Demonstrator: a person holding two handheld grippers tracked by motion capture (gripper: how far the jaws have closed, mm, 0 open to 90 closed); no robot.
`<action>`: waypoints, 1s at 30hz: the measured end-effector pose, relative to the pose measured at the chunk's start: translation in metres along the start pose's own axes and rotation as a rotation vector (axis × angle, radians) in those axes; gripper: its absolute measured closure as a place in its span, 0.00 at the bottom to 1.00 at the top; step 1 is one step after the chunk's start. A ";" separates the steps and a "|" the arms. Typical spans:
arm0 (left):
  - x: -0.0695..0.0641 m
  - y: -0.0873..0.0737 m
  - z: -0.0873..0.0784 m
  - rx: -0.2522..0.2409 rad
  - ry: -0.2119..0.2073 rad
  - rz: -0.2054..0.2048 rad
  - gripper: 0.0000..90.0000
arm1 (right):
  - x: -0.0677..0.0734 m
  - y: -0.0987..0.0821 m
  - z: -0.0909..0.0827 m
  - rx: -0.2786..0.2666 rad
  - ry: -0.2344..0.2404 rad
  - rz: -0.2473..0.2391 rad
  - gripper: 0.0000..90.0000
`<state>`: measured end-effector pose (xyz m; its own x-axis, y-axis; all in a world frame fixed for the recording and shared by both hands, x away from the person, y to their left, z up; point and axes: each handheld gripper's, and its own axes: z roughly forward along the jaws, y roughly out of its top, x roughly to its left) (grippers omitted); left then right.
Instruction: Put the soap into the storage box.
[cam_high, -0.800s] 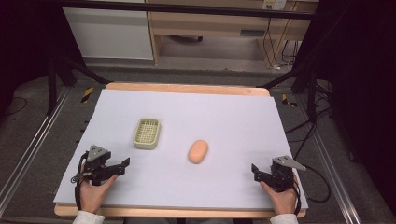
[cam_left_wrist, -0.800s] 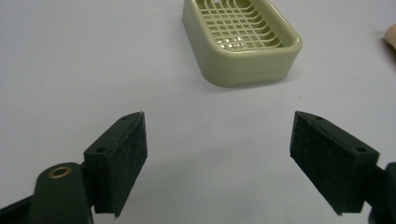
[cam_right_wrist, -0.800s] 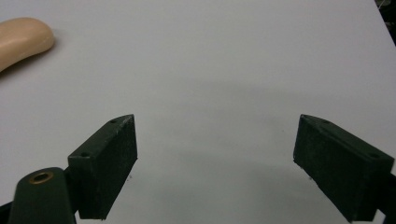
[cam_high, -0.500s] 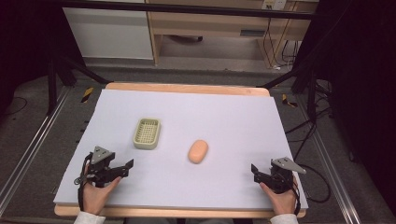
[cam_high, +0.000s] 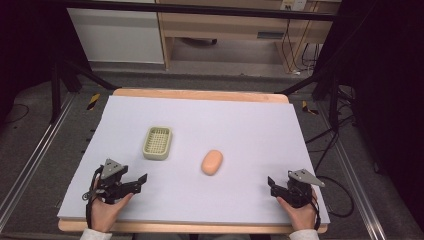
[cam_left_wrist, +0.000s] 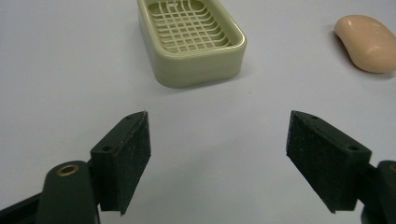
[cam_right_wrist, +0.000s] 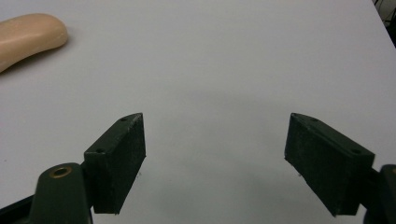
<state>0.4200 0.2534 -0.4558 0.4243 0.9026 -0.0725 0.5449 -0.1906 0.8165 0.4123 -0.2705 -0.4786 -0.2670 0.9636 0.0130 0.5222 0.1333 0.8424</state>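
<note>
A pale green soap dish (cam_high: 157, 142) with a grid floor sits left of centre on the white table top; it also lies ahead of my left gripper's jaws (cam_left_wrist: 191, 39). A peach bar of soap (cam_high: 212, 162) lies to its right, apart from it, also seen at the far right (cam_left_wrist: 369, 42) and far left (cam_right_wrist: 28, 35) of the gripper views. My left gripper (cam_high: 140, 181) rests near the front left, open and empty (cam_left_wrist: 217, 161). My right gripper (cam_high: 271, 184) is at the front right, open with nothing between its jaws (cam_right_wrist: 215, 161).
The white sheet (cam_high: 240, 120) covers a wooden table whose edge (cam_high: 200, 94) shows at the back. Black frame legs and cables (cam_high: 330, 135) stand beside the table on the right. A cabinet and shelf (cam_high: 225, 30) are behind it.
My left gripper has shifted a little to the right and forward along the front of the table. The right gripper, soap and dish have stayed put.
</note>
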 end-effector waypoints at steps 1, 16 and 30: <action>-0.001 0.000 0.000 0.000 0.001 0.004 0.24 | 0.000 0.000 -0.001 0.000 0.005 0.004 0.23; -0.012 0.015 0.003 -0.007 -0.007 0.023 0.22 | 0.007 0.006 0.000 0.003 0.020 -0.005 0.22; -0.022 0.045 0.001 -0.045 -0.022 0.052 0.22 | 0.010 0.023 -0.001 -0.027 0.025 -0.027 0.28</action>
<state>0.4363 0.2245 -0.4178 0.4670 0.8833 -0.0412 0.4888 -0.2191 0.8444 0.4210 -0.2579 -0.4585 -0.3013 0.9535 0.0035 0.4926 0.1525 0.8568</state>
